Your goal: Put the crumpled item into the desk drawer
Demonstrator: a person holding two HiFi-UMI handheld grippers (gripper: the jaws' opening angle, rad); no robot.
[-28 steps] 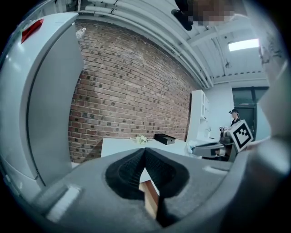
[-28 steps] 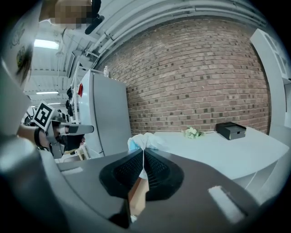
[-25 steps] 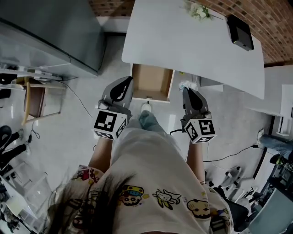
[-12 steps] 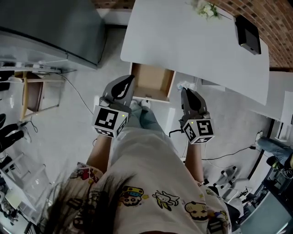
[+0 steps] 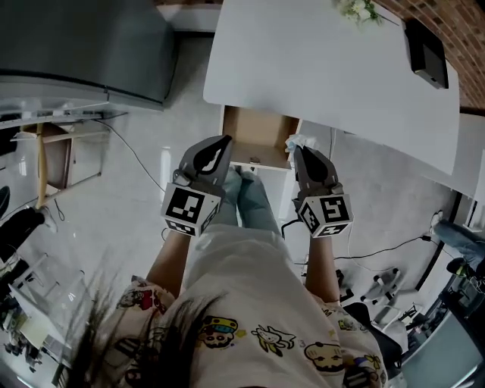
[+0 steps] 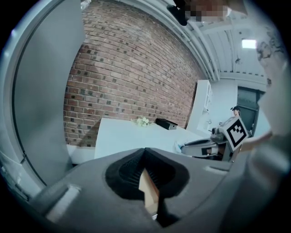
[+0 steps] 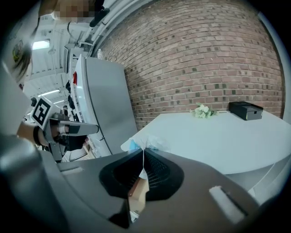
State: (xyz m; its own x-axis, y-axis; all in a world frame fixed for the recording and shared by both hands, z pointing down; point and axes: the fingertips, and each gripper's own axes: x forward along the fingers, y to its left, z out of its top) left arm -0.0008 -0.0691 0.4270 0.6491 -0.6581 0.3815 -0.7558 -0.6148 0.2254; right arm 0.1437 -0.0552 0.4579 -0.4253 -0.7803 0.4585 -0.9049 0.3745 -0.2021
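Head view: right hand-held gripper pinches half-hidden crumpled item; left hand-held gripper clenched.

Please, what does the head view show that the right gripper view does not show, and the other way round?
Only the head view: the person's legs, the floor cable, the whole open drawer. Only the right gripper view: the ceiling light, and the right gripper with jaws shut on the crumpled item. Both: the white desk, the black box, the flowers.

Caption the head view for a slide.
Right gripper, shut on the crumpled white item, near the open desk drawer; left gripper shut, empty.
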